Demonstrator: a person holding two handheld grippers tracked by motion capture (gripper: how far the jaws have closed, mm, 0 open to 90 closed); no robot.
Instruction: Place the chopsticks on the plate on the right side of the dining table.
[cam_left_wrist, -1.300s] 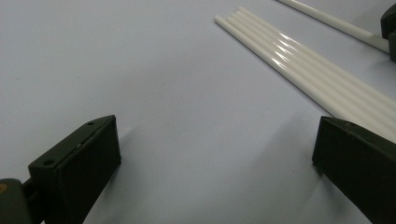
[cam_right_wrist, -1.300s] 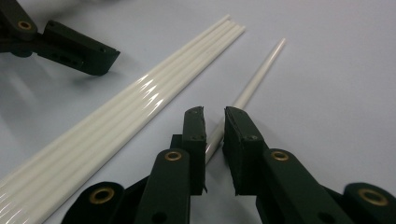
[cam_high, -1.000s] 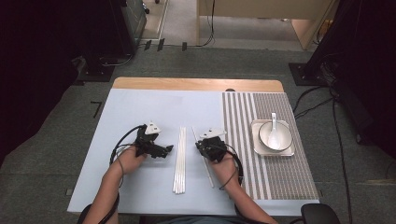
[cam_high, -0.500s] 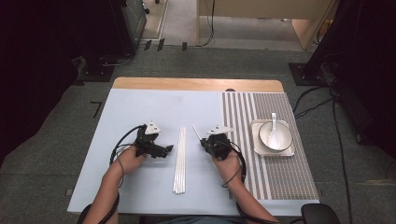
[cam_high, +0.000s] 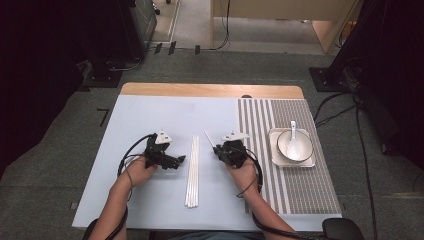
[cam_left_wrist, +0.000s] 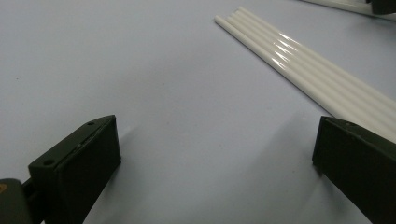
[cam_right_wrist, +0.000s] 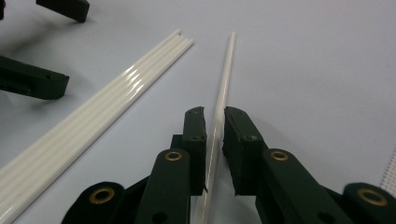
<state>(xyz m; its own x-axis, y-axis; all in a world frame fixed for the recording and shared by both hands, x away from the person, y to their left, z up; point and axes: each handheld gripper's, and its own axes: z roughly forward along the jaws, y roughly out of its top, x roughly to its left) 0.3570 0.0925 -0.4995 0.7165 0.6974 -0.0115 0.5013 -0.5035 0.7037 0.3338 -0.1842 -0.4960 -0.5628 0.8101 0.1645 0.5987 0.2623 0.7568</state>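
One white stick (cam_right_wrist: 219, 112) is sitting pinched between the jaws of the right gripper (cam_right_wrist: 214, 122), and in the right gripper view it is running straight out ahead of the jaws, its far tip hanging over the pale blue table (cam_high: 150, 115). From the high view that same stick (cam_high: 208, 138) is poking up and to the left out of the right gripper (cam_high: 218, 150), angling away from the rest of the pile. Four more white sticks (cam_high: 192, 171) are lying side by side, touching one another in a neat flat row, down the middle of the table between the two hands. Over on the other side, the left gripper (cam_high: 181, 160) is resting low on the table just beside that row, its jaws spread wide and holding nothing; the left gripper view is showing bare table between the two black jaws and the row of sticks (cam_left_wrist: 303, 70) crossing just beyond the right-hand one. Well apart from all this, on the striped mat (cam_high: 290, 190) at the right of the table, a tray (cam_high: 274, 159) is carrying a white bowl (cam_high: 295, 146) with a spoon (cam_high: 293, 135) lying in it.
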